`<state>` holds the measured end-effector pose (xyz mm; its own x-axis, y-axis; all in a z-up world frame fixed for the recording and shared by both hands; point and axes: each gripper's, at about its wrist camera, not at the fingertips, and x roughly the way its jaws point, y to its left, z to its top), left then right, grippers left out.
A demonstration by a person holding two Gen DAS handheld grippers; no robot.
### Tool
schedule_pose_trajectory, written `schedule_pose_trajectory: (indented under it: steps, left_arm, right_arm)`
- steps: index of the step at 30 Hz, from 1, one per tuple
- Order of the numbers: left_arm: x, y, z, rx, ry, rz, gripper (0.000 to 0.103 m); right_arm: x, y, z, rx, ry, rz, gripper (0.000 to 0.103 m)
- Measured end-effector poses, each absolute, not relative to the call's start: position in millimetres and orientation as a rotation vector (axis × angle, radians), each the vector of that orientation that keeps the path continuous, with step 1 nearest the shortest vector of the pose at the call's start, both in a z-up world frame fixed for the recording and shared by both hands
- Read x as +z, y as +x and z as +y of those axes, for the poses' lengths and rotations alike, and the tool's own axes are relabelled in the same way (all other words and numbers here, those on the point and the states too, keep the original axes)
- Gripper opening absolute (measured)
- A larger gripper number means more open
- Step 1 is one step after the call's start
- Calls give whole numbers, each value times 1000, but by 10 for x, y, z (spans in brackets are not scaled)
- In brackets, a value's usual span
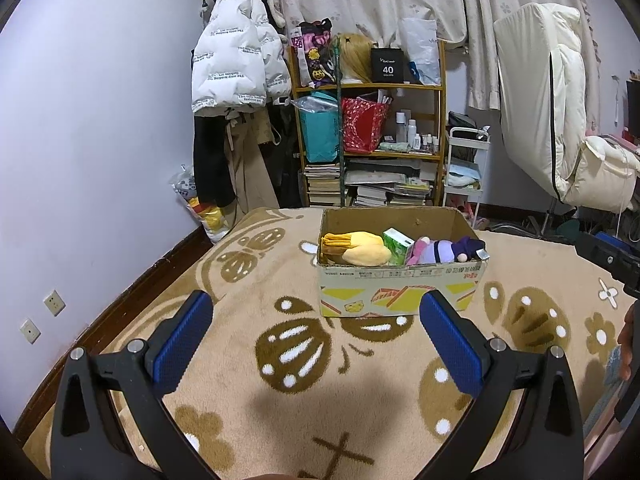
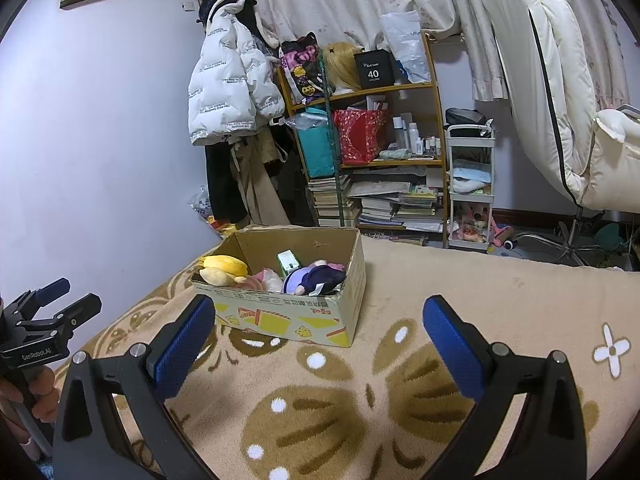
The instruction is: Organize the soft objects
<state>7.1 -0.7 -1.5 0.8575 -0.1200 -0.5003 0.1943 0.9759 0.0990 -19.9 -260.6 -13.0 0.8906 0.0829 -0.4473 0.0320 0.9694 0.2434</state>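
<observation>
The box (image 1: 400, 276) sits on the blanket (image 1: 248, 360) at the centre of the left wrist view and left of centre in the right wrist view, and it already holds the soft things: a yellow plush (image 1: 358, 249) at its left end, a purple doll (image 1: 448, 250) at its right, a pink toy (image 2: 269, 278) between them in the right wrist view, and a green carton (image 1: 397, 245) standing among them. No soft object shows loose on the blanket in either view, so the sorting looks close to done, or done; whether anything lies outside the frames cannot be told. The left gripper (image 1: 316, 338) fills the lower part of its view with the blue pads (image 1: 184, 344) spread wide and nothing between them. The right gripper (image 2: 318, 340) is likewise wide apart and empty, low in its frame. The plush toys look limp and piled loosely, the yellow one resting against the near rim. The box is worn cardboard, flaps gone, with yellow print on its front.
</observation>
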Motion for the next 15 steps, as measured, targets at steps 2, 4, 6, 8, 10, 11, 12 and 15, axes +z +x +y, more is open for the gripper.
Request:
schedule_pose_trajectory:
  steps: [2, 4, 6, 8, 10, 11, 12, 15]
  left_arm:
    - [-29, 72, -11, -167, 147, 516, 102]
    - [-51, 71, -19, -169, 148, 521, 102]
    - [-61, 70, -24, -170, 149, 523, 102]
    - [-58, 71, -25, -173, 149, 523, 102]
    - [-55, 70, -12, -173, 151, 520, 102]
    - [-52, 75, -16, -173, 153, 520, 102]
    - [-53, 76, -16, -173, 153, 521, 102]
    - [-53, 75, -15, -174, 151, 522, 102]
  right_arm:
    - [-129, -199, -2611, 28, 250, 472, 103]
    - [-128, -198, -2618, 28, 250, 473, 103]
    - [-131, -197, -2619, 30, 252, 475, 103]
    - [-138, -197, -2619, 28, 248, 477, 103]
    - [-149, -193, -2622, 28, 249, 478, 103]
    - [-149, -193, -2622, 29, 250, 479, 103]
    - [-168, -199, -2626, 29, 251, 481, 103]
    - [-162, -197, -2628, 29, 251, 480, 103]
